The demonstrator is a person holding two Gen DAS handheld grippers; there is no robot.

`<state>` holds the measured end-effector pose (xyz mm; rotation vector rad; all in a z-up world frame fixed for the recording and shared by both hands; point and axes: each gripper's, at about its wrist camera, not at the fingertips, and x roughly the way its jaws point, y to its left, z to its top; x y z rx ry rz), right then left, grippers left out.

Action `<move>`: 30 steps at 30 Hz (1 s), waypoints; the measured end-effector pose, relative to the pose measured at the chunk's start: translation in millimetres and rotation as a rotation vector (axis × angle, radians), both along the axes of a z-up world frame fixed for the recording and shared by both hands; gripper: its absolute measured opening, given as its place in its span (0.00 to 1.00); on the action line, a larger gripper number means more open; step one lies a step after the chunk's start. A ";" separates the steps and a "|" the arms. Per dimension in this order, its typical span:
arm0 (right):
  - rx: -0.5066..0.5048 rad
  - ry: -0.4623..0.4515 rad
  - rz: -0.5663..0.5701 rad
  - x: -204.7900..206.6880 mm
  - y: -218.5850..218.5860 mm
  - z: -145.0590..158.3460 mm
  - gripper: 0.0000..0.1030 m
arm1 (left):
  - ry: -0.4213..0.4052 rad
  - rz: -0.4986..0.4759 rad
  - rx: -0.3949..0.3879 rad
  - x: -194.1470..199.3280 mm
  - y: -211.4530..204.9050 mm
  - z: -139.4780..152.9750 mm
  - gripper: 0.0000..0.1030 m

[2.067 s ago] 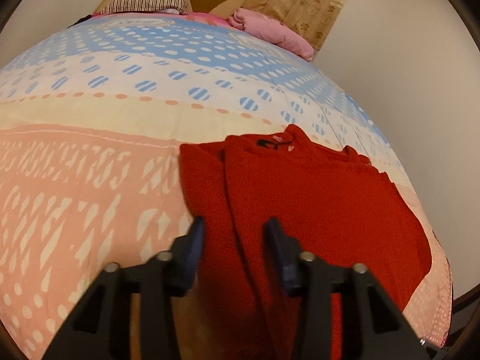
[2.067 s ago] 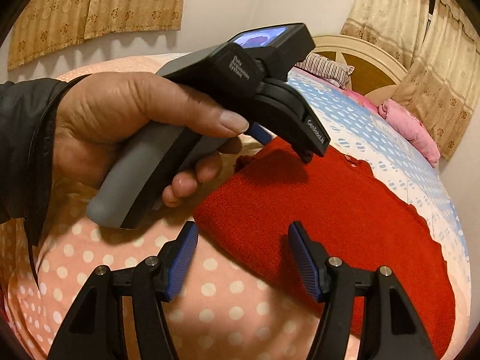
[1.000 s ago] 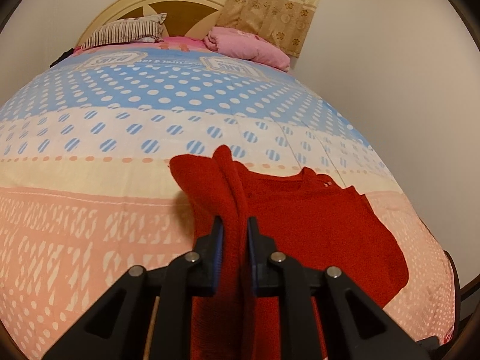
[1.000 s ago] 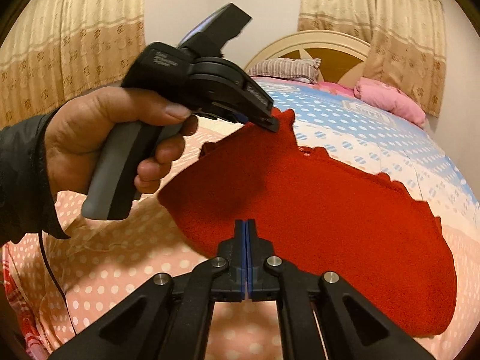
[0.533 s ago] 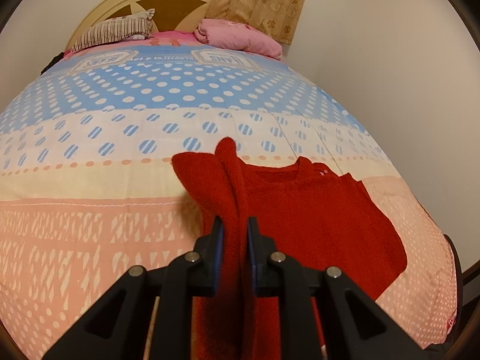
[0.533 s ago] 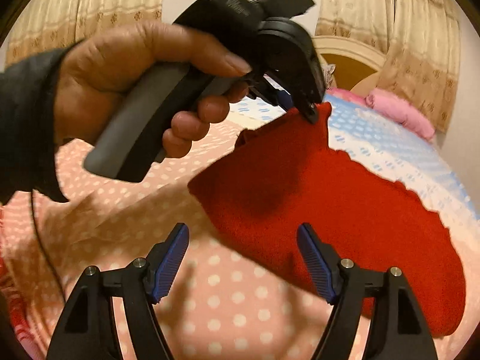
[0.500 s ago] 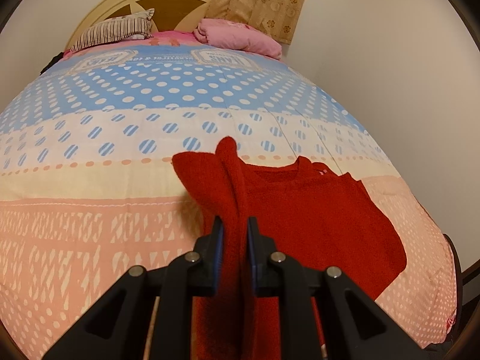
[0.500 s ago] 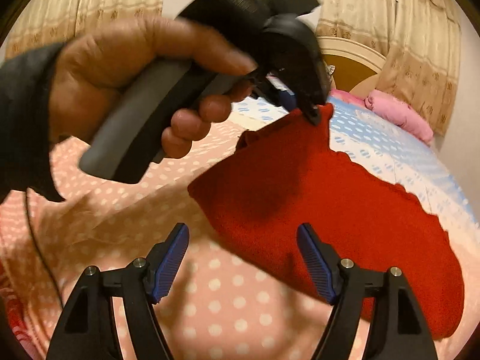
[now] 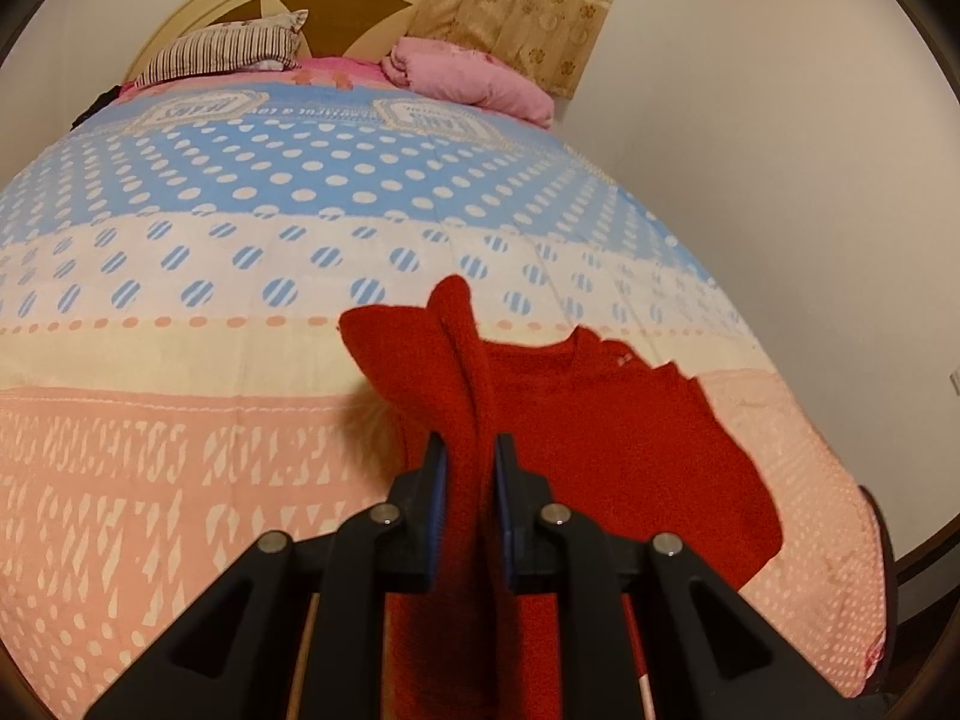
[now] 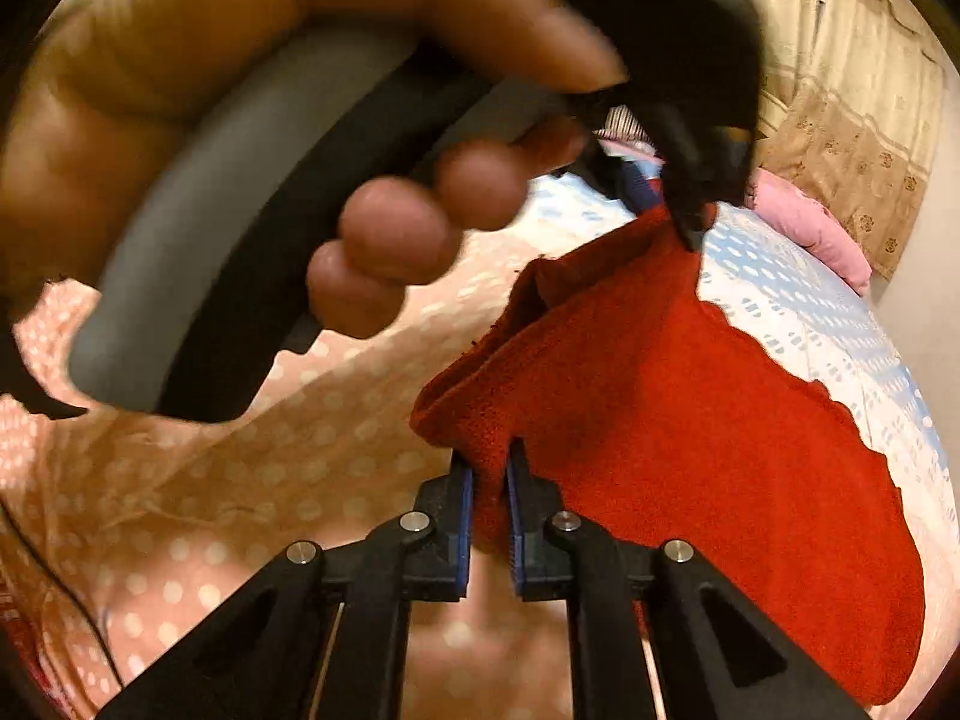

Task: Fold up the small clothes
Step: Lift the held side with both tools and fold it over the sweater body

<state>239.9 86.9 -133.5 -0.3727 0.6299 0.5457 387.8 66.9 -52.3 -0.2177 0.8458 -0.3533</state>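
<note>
A small red knit sweater (image 9: 600,438) lies on the bed, its left side raised in a fold. My left gripper (image 9: 467,468) is shut on that raised fold. In the right wrist view the sweater (image 10: 690,420) spreads to the right, and my right gripper (image 10: 489,468) is shut on its near corner. The left gripper (image 10: 684,222) shows there too, held by a hand (image 10: 300,90), pinching the sweater's upper edge and lifting it off the bed.
The bed cover (image 9: 240,240) is blue, cream and pink with dots. A striped pillow (image 9: 228,48) and a pink folded blanket (image 9: 474,78) lie at the headboard. A wall (image 9: 780,150) runs close along the bed's right side. Curtains (image 10: 870,120) hang behind.
My right gripper was open above the bed half a second ago and has closed on the sweater's near corner. The left gripper keeps its hold and has come much closer to the right camera.
</note>
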 end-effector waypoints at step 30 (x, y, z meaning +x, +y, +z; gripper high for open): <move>0.397 0.064 -0.368 -10.6 -232.7 21.8 0.07 | -0.019 -0.249 0.008 29.5 -200.3 -3.9 0.13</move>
